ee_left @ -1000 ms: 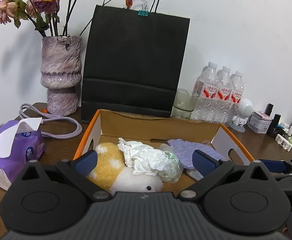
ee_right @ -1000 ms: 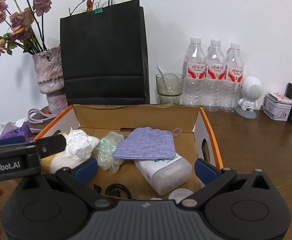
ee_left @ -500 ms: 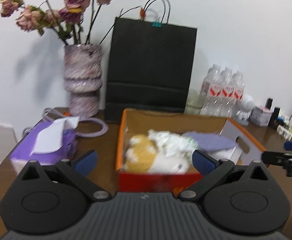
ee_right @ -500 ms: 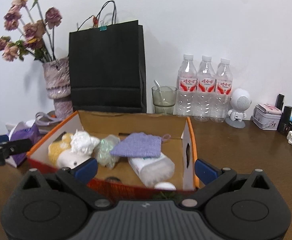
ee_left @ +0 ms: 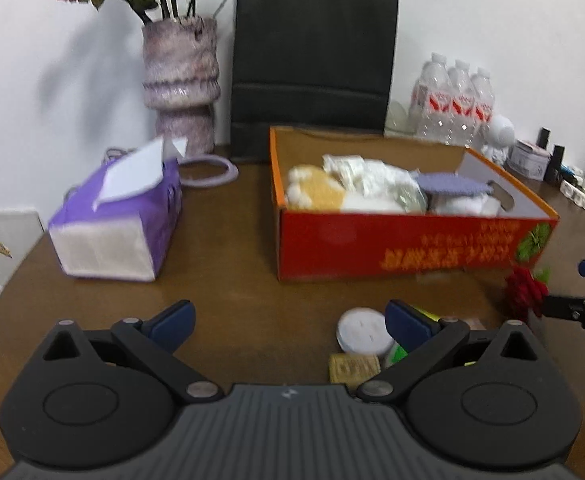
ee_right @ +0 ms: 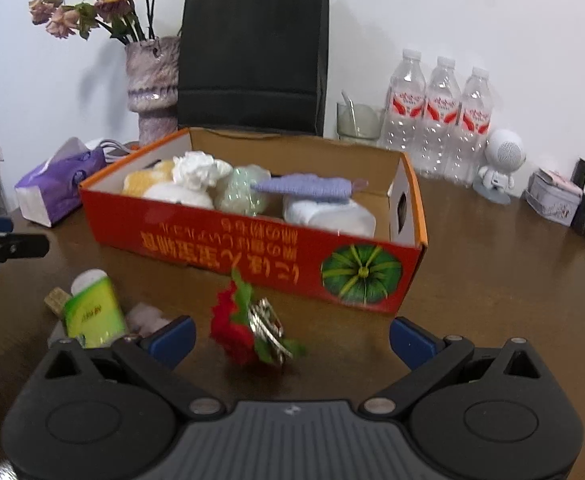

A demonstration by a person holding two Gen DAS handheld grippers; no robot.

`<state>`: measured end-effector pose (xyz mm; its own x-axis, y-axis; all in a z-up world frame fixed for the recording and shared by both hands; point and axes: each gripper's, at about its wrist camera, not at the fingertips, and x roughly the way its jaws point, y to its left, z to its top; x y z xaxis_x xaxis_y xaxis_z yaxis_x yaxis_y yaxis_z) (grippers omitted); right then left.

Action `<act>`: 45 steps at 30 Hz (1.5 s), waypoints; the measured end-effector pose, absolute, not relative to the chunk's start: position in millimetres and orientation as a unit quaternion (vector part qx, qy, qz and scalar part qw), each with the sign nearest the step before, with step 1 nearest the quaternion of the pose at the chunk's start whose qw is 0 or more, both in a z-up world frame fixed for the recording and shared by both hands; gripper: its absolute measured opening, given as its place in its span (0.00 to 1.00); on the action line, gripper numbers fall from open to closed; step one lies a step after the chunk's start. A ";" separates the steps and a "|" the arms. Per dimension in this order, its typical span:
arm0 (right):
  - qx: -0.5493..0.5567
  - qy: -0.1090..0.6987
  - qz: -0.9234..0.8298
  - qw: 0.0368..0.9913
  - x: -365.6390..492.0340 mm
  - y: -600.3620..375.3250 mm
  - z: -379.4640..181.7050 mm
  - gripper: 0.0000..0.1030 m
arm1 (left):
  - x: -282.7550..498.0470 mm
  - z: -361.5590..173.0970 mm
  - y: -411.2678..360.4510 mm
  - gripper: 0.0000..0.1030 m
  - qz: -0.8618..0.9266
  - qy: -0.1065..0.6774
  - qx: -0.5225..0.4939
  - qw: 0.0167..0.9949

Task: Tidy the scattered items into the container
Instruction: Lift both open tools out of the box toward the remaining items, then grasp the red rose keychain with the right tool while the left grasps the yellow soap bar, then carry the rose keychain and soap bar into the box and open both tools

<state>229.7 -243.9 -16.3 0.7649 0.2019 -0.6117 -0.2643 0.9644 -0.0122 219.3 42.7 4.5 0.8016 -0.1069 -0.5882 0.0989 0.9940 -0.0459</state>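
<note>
A red cardboard box (ee_left: 404, 240) (ee_right: 252, 248) stands on the brown table and holds a yellow-white plush (ee_left: 316, 192), crumpled white paper (ee_right: 198, 170), a purple knitted cloth (ee_right: 308, 186) and a white bottle (ee_right: 332, 216). In front of it lie a red flower keyring with keys (ee_right: 244, 326) (ee_left: 524, 292), a green-labelled tube with a white cap (ee_right: 92, 312) (ee_left: 362, 330) and a small tan block (ee_left: 354, 368) (ee_right: 57, 300). My left gripper (ee_left: 288, 320) is open and empty, left of the tube. My right gripper (ee_right: 290, 334) is open, with the keyring between its fingers.
A purple tissue pack (ee_left: 120, 220) lies left of the box. A vase of dried roses (ee_left: 180, 80), a black paper bag (ee_left: 312, 60), three water bottles (ee_right: 436, 116), a glass (ee_right: 356, 120), a white robot figure (ee_right: 498, 164) and small cosmetics (ee_left: 580, 188) line the back.
Both grippers have pulled back and down from above the box to the table in front of it. The loose items in front of the box have come into view.
</note>
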 end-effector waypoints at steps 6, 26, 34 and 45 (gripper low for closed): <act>-0.038 0.329 0.118 0.936 231.4 -243.0 -28.0 1.00 | 215.4 -10.3 35.1 1.00 -0.060 0.330 0.004 0.942; -0.051 0.303 0.139 0.941 242.2 -225.3 -42.1 0.76 | 220.7 -25.2 23.2 0.37 -0.087 0.334 0.028 0.938; -0.030 0.285 0.138 0.948 233.0 -233.0 -32.7 0.42 | 218.0 -23.6 25.1 0.30 -0.096 0.327 0.007 0.940; -0.008 0.260 0.141 0.955 224.3 -239.3 -19.3 0.42 | 210.4 -7.7 17.2 0.30 -0.111 0.301 -0.006 0.947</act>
